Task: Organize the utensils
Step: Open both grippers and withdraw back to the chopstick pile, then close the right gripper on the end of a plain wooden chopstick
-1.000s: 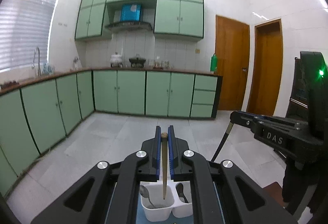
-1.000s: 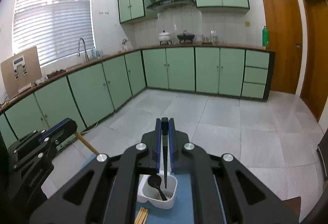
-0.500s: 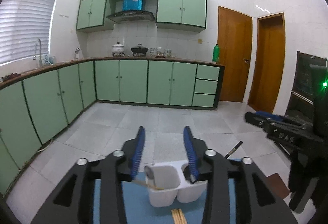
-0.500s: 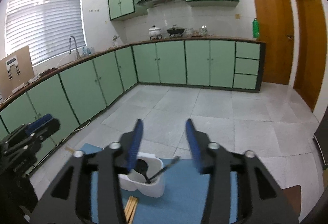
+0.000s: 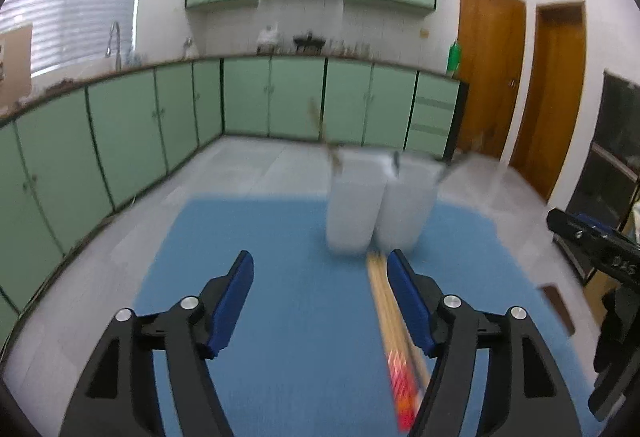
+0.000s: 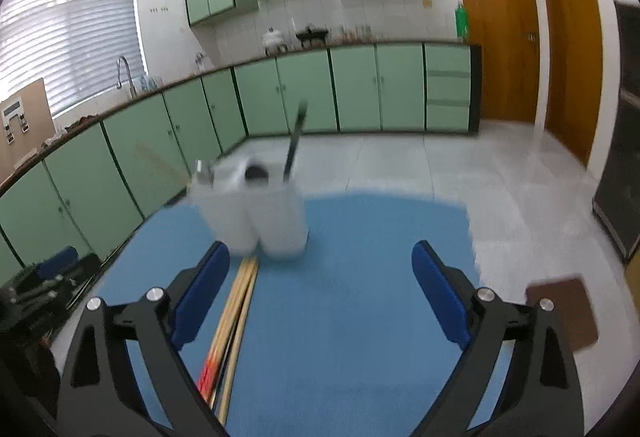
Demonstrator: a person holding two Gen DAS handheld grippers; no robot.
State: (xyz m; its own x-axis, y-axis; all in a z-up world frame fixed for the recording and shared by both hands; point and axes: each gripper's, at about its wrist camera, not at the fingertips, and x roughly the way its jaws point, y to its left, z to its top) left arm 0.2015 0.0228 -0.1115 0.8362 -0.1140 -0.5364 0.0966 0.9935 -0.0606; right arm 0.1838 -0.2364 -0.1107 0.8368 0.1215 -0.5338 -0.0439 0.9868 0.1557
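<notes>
Nearest in the left wrist view, the left gripper (image 5: pixel 320 277) has its blue-padded jaws spread and opening, with nothing pinched; the bundle of pale wooden chopsticks with red-patterned ends (image 5: pixel 390 329) lies on the blue mat (image 5: pixel 280 317) just inside its right pad. The right gripper (image 6: pixel 320 269) likewise has its jaws wide and opening, empty, with the same chopsticks (image 6: pixel 232 313) lying just inside its left pad.

Beyond the chopstick tips stands the white plastic two-compartment utensil holder (image 5: pixel 376 209), blurred, on the mat covering the bench. The left view shows a brown wooden handle (image 5: pixel 324 137) rising from the holder's left compartment; the right view shows a black handle (image 6: pixel 294 147) upright in the right compartment and a dark spoon bowl (image 6: pixel 256 171) beside it.

The other gripper's black body at the left view's right edge bears pale lettering, too blurred to read. Farthest are the green kitchen cabinets (image 5: pixel 280 97).
</notes>
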